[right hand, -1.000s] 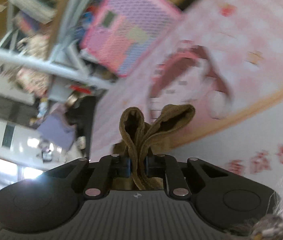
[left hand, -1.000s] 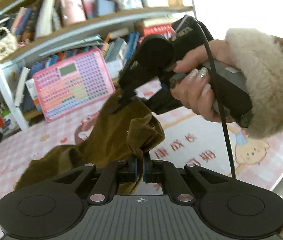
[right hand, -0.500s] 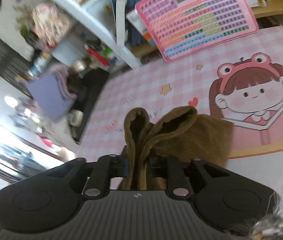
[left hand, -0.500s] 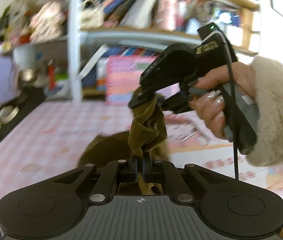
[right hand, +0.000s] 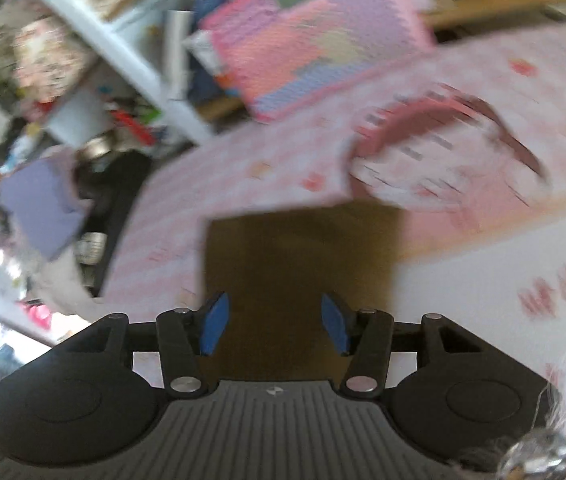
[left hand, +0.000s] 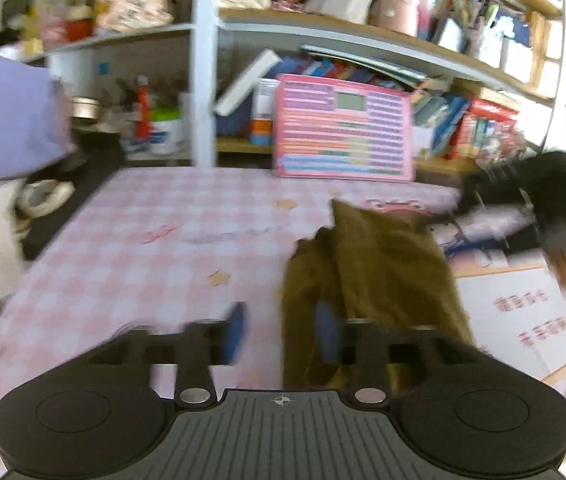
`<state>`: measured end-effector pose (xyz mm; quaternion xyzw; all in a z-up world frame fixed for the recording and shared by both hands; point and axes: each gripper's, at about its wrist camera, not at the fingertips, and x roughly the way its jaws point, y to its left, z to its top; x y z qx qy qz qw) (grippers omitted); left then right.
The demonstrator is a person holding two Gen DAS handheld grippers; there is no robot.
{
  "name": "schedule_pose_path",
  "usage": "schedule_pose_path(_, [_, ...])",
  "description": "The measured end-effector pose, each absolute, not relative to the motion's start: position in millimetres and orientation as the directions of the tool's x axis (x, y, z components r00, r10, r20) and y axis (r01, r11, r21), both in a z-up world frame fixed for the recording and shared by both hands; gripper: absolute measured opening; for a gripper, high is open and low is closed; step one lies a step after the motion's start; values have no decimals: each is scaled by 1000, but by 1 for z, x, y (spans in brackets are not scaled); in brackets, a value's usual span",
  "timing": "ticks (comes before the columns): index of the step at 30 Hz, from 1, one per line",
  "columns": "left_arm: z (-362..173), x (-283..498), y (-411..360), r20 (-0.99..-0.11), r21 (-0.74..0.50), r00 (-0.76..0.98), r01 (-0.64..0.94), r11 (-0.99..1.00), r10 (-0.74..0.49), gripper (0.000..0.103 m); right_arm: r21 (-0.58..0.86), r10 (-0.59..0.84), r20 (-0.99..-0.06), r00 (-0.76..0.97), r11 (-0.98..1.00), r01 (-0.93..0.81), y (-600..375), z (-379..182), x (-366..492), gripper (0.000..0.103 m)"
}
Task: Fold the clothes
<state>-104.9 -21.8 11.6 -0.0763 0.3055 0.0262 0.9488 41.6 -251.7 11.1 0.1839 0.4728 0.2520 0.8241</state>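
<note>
Pink-checked tabletop (left hand: pixel 131 248) fills both views. Nearest, the left tool (left hand: pixel 281 334) and right tool (right hand: pixel 273 324) have just been spreading their jaws, pads clear of the brown garment (right hand: pixel 299 276), which lies folded beneath them (its edge lumpy in the left view). Released mid-swing, a layer may spring open or drag askew. Beyond stands a cluttered bookshelf (left hand: pixel 323 36).

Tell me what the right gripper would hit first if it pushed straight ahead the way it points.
Most likely the brown garment lying directly ahead of the open right gripper on the pink checked table cover; blur makes depth uncertain.
</note>
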Motion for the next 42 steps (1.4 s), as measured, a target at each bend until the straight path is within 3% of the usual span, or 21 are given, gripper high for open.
schedule_pose_path(3, [0,-66,-13,-614,-229,776,-2,973,-143,65,520,543,-730,416,835,-178,-268,-8,18,50])
schedule_pose_path(5, [-11,-42,-12,-649,-261,737,17,965,-188,55,506,524,-752,400,848,-159,-268,-19,4,50])
schedule_pose_path(6, [-16,-32,-13,-671,-266,715,20,964,-200,21,498,514,-762,393,854,-152,-267,-25,-2,50])
schedule_pose_path(7, [-20,-24,-15,-691,-272,693,16,962,-207,4,488,509,-765,394,858,-160,-264,-27,-7,50])
schedule_pose_path(11, [5,-43,-33,-599,-188,783,63,980,-166,3,413,468,-779,418,884,-220,-249,-31,-17,50])
schedule_pose_path(12, [0,-42,-34,-614,-167,774,62,984,-153,3,393,454,-784,423,891,-228,-245,-33,-17,50])
schedule_pose_path(16, [-40,-22,-17,-712,-163,690,14,986,-127,11,366,438,-800,411,898,-244,-234,-40,-17,50])
schedule_pose_path(20, [-15,-27,-17,-652,-127,750,31,991,-107,12,367,448,-787,424,893,-262,-234,-33,-17,50])
schedule_pose_path(22, [-6,-23,-18,-621,-109,775,59,992,-114,20,379,453,-784,424,891,-251,-234,-32,-14,50])
schedule_pose_path(26, [-8,9,-17,-616,-147,775,63,987,-142,24,377,446,-788,424,895,-240,-231,-32,-10,50])
schedule_pose_path(29, [-16,31,-19,-623,-177,769,39,983,-143,24,371,441,-793,421,897,-240,-230,-32,-9,50])
schedule_pose_path(33, [-46,58,-27,-701,-113,703,55,992,-119,26,377,443,-795,415,896,-235,-231,-34,-9,49])
schedule_pose_path(37, [-40,55,-26,-696,-98,706,90,991,-133,28,382,446,-793,414,895,-232,-234,-33,-8,50])
schedule_pose_path(38, [-35,50,-22,-687,-104,714,91,990,-138,31,387,450,-791,415,893,-229,-235,-32,-7,50])
schedule_pose_path(39, [-29,44,-19,-676,-110,723,90,990,-141,41,393,454,-788,416,891,-226,-236,-32,-6,50])
schedule_pose_path(40, [-23,35,-14,-665,-116,734,86,990,-142,60,405,461,-782,419,887,-221,-238,-31,-6,50])
schedule_pose_path(42, [-14,16,-5,-644,-132,750,79,988,-146,82,429,476,-770,424,879,-208,-242,-29,-4,50])
